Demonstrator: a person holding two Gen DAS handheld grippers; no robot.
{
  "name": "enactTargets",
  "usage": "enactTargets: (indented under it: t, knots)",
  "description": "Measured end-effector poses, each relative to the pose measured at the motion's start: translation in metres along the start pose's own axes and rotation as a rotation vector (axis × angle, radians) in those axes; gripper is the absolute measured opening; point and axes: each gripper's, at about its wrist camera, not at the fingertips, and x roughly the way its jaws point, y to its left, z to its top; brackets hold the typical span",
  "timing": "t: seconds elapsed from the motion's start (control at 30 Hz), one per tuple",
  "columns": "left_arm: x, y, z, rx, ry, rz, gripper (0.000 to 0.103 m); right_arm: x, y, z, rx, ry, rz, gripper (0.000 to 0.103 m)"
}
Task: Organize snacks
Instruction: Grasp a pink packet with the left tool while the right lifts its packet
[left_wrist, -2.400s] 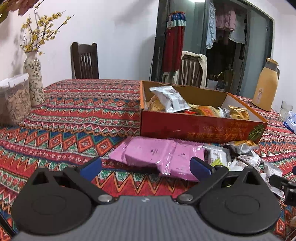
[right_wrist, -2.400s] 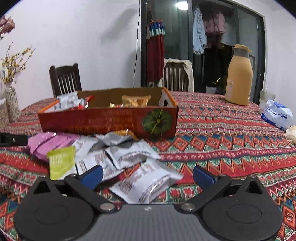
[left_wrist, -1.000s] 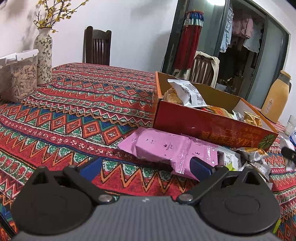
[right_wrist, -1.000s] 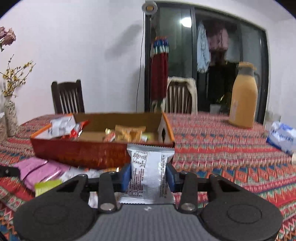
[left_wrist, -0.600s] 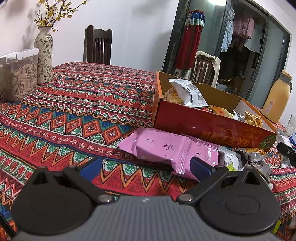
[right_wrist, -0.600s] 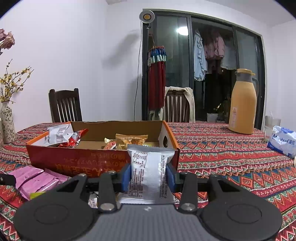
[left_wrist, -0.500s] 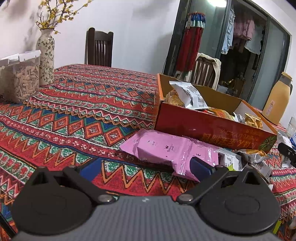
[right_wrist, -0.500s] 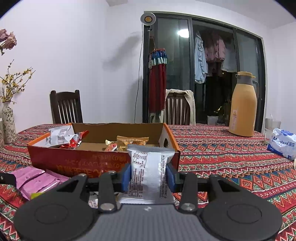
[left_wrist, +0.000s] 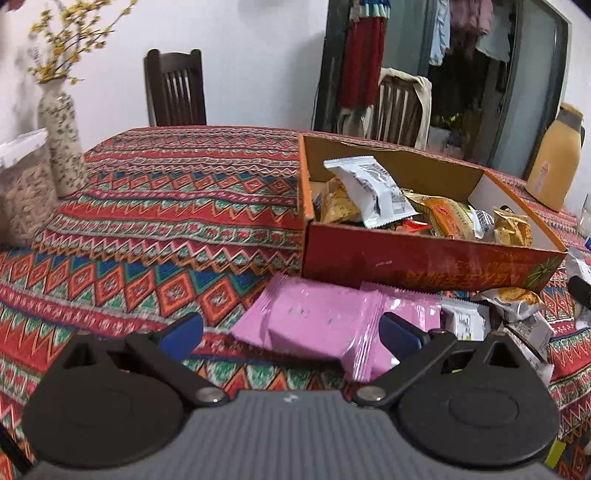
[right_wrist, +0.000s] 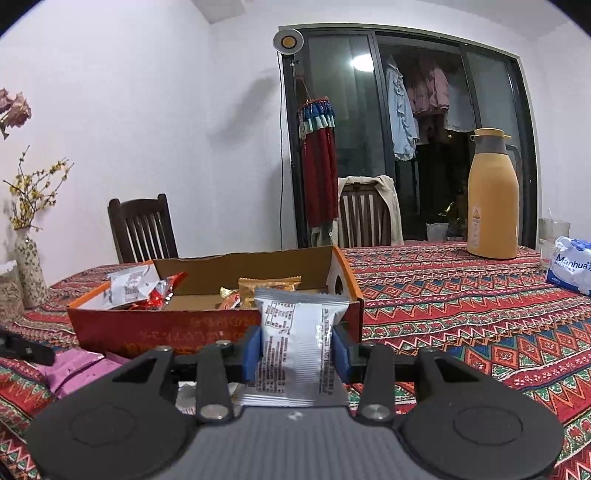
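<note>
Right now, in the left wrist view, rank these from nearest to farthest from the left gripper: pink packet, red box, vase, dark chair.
1. pink packet, between the open left gripper fingers
2. red box, behind it, right
3. vase, far left
4. dark chair, beyond the table

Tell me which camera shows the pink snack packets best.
The left wrist view: the pink snack packets lie in full between the open left gripper's fingers, in front of the orange box. The right wrist view shows only a part of them at lower left, cut off behind the right gripper's body.
</note>
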Motion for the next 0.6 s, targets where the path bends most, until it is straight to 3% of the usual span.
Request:
enactTargets:
  t: [0.2,0.33,0.6]
  knots:
    - [0.022,-0.02,0.011,0.081,0.018,-0.009,0.103,0.004,-0.009,0.001,0.054,0.021,0.021,0.041]
    - [0.039,-0.024,0.001,0.112,0.02,-0.002,0.103,0.004,-0.01,0.001,0.062,0.019,0.041,0.041]
    - [0.053,-0.001,0.003,-0.018,0.037,-0.086,0.103,0.002,-0.011,0.0,0.071,0.012,0.071,0.041]
